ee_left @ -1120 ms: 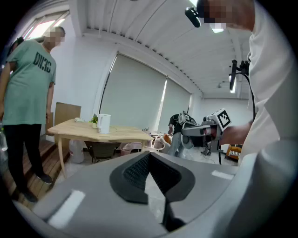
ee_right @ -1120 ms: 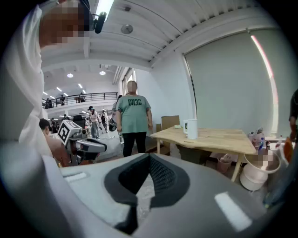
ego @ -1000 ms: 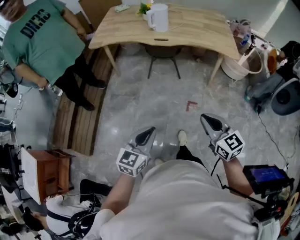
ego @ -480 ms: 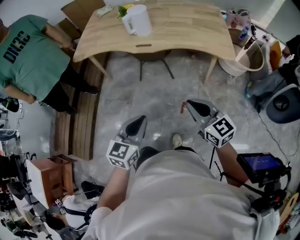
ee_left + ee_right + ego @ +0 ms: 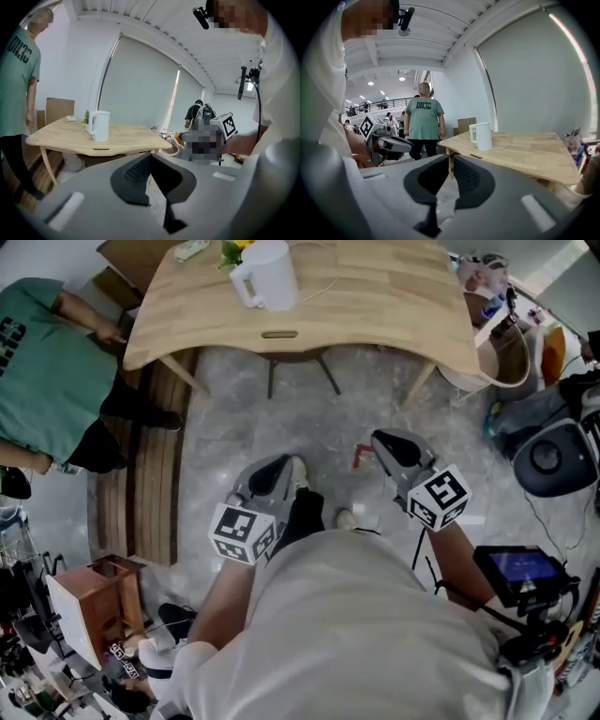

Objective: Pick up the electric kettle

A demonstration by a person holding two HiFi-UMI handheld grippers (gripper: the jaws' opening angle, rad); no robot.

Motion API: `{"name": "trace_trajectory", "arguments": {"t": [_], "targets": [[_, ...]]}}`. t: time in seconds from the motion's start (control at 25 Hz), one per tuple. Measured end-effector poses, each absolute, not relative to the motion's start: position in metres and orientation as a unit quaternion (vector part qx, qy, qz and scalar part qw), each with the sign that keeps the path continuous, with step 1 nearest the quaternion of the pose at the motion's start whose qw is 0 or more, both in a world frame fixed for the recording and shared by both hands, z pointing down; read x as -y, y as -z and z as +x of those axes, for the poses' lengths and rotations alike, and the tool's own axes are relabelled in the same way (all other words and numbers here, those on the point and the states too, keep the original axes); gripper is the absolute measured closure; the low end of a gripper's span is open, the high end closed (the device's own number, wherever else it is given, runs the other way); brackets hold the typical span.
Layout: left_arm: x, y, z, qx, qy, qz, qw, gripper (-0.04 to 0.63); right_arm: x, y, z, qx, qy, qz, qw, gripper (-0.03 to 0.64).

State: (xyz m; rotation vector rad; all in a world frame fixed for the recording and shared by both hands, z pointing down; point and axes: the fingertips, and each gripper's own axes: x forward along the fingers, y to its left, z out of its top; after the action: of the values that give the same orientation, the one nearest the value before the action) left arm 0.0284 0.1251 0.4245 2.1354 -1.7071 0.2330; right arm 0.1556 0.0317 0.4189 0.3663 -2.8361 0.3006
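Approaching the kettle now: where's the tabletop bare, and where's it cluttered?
Bare wood: the wide stretch of table right of the kettle, and the front strip around the slot. Crowded: the far left corner, with the plant and a small white item.

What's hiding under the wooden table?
Two thin legs of a dark stool stick out beneath the wooden table, standing on the grey floor. The tabletop covers its seat from above.
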Motion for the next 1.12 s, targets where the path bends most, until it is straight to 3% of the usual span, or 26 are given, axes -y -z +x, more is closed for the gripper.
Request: {"name": "trace_trajectory", "arguments": {"t": [0.16, 0.28, 0.6, 1.12], "targets": [[-0.083, -0.433, -0.016, 0.602, -0.084, 0.769, 0.197, 0.588, -0.007, -0.416, 0.114, 0.974, -0.103, 0.144, 0.142, 0.526], [-0.042, -0.43, -0.051, 0.598, -0.089, 0.774, 0.19, 0.584, 0.023, -0.401, 0.083, 0.972, -0.077, 0.167, 0.148, 0.506], [0.061, -0.45, -0.159, 0.651, -0.126, 0.73, 0.168, 0.494, 0.093, -0.391, 0.023, 0.963, -0.071, 0.219, 0.141, 0.499], [0.234, -0.486, -0.278, 0.792, -0.189, 0.559, 0.157, 0.407, 0.273, -0.407, 0.01, 0.97, -0.077, 0.164, 0.164, 0.499]]}}
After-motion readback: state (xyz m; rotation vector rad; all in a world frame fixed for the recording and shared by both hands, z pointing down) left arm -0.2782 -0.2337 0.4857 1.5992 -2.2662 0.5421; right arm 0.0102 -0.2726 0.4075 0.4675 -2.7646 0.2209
